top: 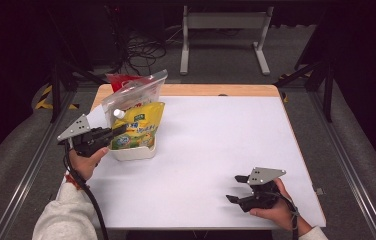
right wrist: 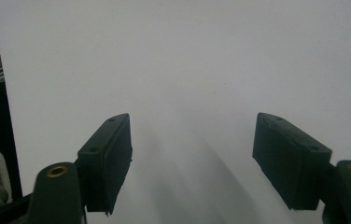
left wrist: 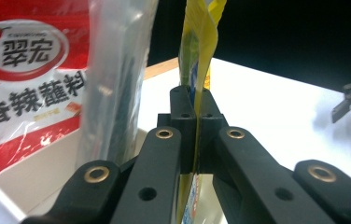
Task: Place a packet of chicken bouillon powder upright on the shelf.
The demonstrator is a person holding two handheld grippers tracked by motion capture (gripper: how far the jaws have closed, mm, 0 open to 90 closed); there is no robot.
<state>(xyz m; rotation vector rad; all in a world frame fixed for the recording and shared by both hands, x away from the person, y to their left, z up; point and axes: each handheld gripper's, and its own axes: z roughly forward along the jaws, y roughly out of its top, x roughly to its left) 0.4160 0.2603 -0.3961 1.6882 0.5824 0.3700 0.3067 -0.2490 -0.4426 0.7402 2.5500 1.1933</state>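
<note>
A white bin (top: 135,152) stands at the table's left with packets upright in it: a yellow pouch (top: 141,127), a clear plastic bag (top: 133,95) and a red packet (top: 121,80). My left gripper (top: 121,129) is shut on the yellow pouch's edge (left wrist: 200,51); in the left gripper view the jaws pinch it, with the clear bag (left wrist: 117,79) and red packet (left wrist: 29,79) to their left. My right gripper (top: 237,188) rests open near the table's front right, its jaws wide apart over bare white table (right wrist: 192,70).
The white tabletop (top: 216,135) has a wooden strip along its far edge. Beyond it are a grey stand (top: 223,30), cables on the floor (top: 143,50) and dark surroundings. Metal rails run along both sides of the table.
</note>
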